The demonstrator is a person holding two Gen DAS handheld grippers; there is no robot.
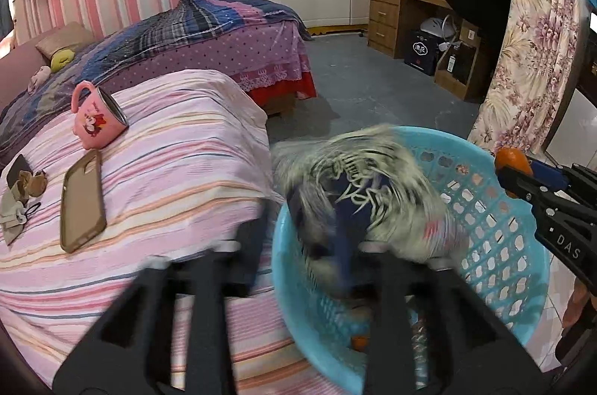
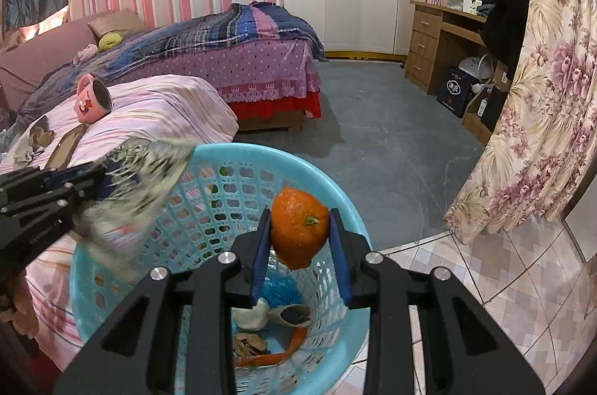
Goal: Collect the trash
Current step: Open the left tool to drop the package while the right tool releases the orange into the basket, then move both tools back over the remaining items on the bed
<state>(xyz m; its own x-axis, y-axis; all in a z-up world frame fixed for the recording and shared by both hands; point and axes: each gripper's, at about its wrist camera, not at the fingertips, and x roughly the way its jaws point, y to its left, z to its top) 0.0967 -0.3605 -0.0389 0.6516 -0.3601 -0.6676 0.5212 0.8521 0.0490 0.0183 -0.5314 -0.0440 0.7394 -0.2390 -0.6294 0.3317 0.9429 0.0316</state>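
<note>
A light blue plastic basket (image 2: 337, 208) stands on the floor by the bed; it also shows in the left wrist view (image 1: 522, 245). My right gripper (image 2: 300, 234) is shut on a piece of orange peel (image 2: 298, 230) and holds it above the basket. It enters the left wrist view (image 1: 511, 171) from the right. My left gripper (image 1: 317, 245) is over the basket's left rim with a blurred silver and blue wrapper (image 1: 358, 193) at its fingers; the wrapper also shows in the right wrist view (image 2: 138, 186). Whether the jaws still hold it is unclear. Peel and scraps (image 2: 268, 339) lie in the basket.
On the pink striped bedcover (image 1: 168, 171) lie a pink mug (image 1: 99, 117) on its side, a phone case (image 1: 82, 201) and small scraps (image 1: 26, 189). A floral curtain (image 2: 530, 118) hangs at right. A wooden desk (image 2: 436, 36) stands at the back.
</note>
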